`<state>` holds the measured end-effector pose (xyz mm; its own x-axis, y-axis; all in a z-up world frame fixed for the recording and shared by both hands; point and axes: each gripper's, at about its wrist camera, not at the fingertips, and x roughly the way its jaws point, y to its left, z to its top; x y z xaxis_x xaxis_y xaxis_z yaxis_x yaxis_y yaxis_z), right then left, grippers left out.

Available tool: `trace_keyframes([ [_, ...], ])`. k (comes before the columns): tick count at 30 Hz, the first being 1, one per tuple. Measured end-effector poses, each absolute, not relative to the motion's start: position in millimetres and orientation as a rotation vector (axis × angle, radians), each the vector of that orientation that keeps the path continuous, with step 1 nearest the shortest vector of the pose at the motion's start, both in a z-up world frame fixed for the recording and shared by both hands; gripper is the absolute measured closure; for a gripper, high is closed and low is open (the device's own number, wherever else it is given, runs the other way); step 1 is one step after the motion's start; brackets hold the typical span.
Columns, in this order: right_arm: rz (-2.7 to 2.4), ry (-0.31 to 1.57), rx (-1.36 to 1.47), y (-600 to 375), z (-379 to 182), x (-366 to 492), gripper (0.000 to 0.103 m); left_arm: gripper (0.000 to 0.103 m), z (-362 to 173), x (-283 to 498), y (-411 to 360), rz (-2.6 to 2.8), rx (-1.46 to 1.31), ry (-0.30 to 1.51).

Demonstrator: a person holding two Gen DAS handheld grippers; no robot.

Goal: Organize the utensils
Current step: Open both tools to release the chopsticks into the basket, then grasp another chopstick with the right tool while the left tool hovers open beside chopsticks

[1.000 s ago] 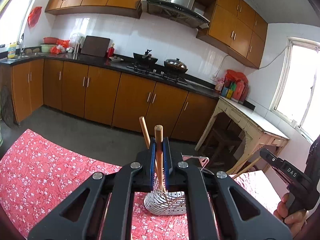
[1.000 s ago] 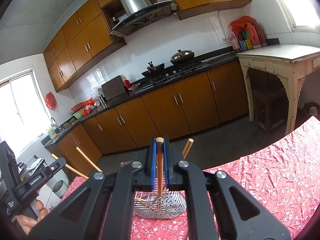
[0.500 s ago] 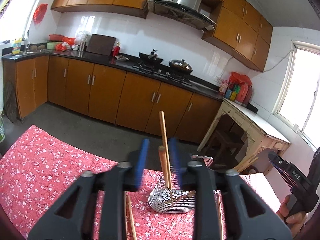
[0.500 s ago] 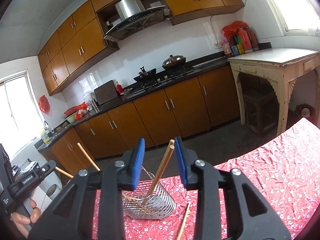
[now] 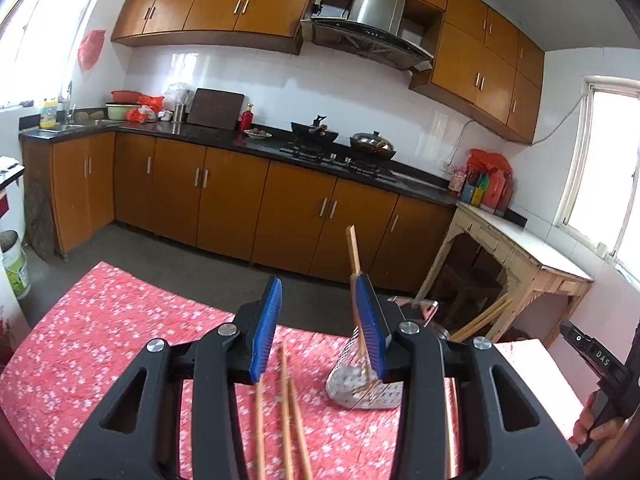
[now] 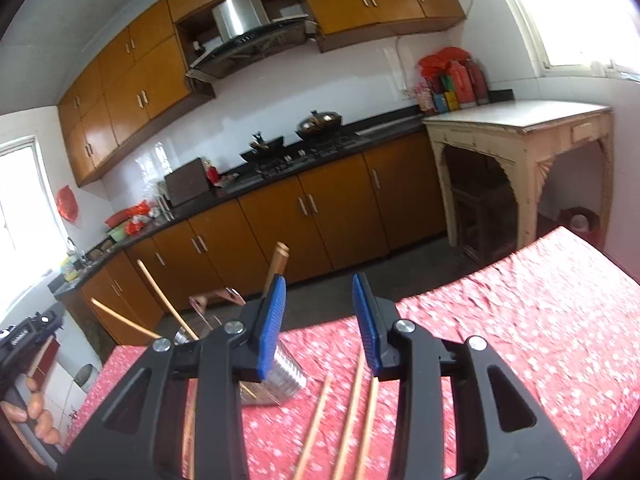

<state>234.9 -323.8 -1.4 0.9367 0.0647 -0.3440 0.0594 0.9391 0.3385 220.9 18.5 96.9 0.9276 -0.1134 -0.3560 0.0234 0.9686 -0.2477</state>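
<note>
Kitchen w/ orange-brown cabinets (image 5: 224, 204), black counter, range hood (image 5: 372, 16) behind; red floral tablecloth (image 5: 92, 344) up front. Left gripper (image 5: 318, 330): blue pads apart, jaws opening, nothing between; loose chopsticks (image 5: 284, 408) flat on cloth below. Wire utensil basket (image 5: 352, 388) just right of those, on cloth, w/ chopsticks standing tilted in it. Right gripper (image 6: 318, 320): jaws opening too, nothing gripped; same basket (image 6: 286, 376) behind its left finger, more loose chopsticks (image 6: 348, 404) on cloth under the gap.
</note>
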Motion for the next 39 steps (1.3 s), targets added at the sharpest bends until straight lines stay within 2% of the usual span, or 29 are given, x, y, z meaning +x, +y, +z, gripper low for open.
trace_keyframes([
  [8,-0.074,0.547,0.293,-328,-73,230,0.068,0.063,43,216,31,0.029,-0.146,0.482],
  [15,-0.077,0.737,0.245,-318,-147,227,0.068,0.063,-41,224,40,0.059,-0.089,0.715],
  [21,-0.032,0.804,0.215,-303,-171,223,0.068,0.063,-73,220,33,0.028,-0.087,0.779],
  [31,-0.021,0.839,0.124,-277,-184,225,0.068,0.063,-87,219,20,0.012,-0.063,0.819],
  [33,-0.03,0.845,0.093,-272,-186,227,0.07,0.063,-89,220,18,0.007,-0.063,0.825],
  [37,-0.039,0.843,0.055,-268,-187,230,0.091,0.063,-91,222,15,0.001,-0.067,0.84],
  [39,-0.044,0.845,0.058,-270,-186,231,0.094,0.063,-93,224,15,-0.001,-0.07,0.846],
])
